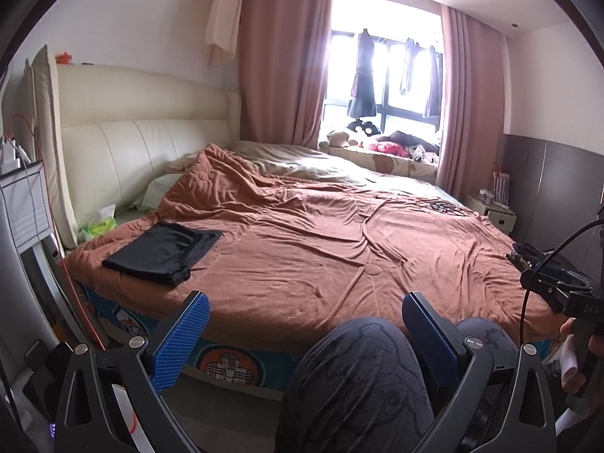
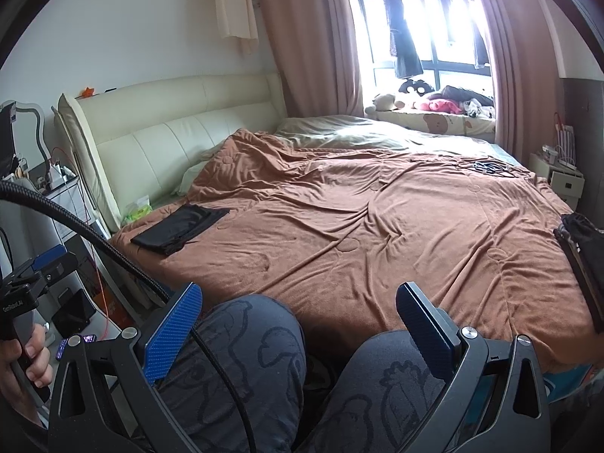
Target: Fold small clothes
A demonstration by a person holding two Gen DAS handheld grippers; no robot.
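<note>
A folded black garment (image 1: pixel 164 252) (image 2: pixel 181 228) lies flat on the brown blanket (image 1: pixel 321 241) (image 2: pixel 358 226) near the bed's left edge, below the headboard. A second dark piece of clothing (image 2: pixel 583 241) (image 1: pixel 526 253) sits bunched at the bed's right edge. My left gripper (image 1: pixel 305 302) is open above the person's knees (image 1: pixel 362 370), well short of the bed, with nothing between its blue pads (image 1: pixel 185 336). My right gripper (image 2: pixel 298 294) is open too and holds nothing. Each wrist view catches the other gripper at its side edge.
A cream padded headboard (image 1: pixel 151 128) stands at the left, with a green packet (image 1: pixel 99 224) beside the pillow. A black tangle of cables (image 2: pixel 487 168) lies on the far right of the blanket. Soft toys (image 1: pixel 373 139) fill the window ledge. A nightstand (image 2: pixel 562 177) stands right.
</note>
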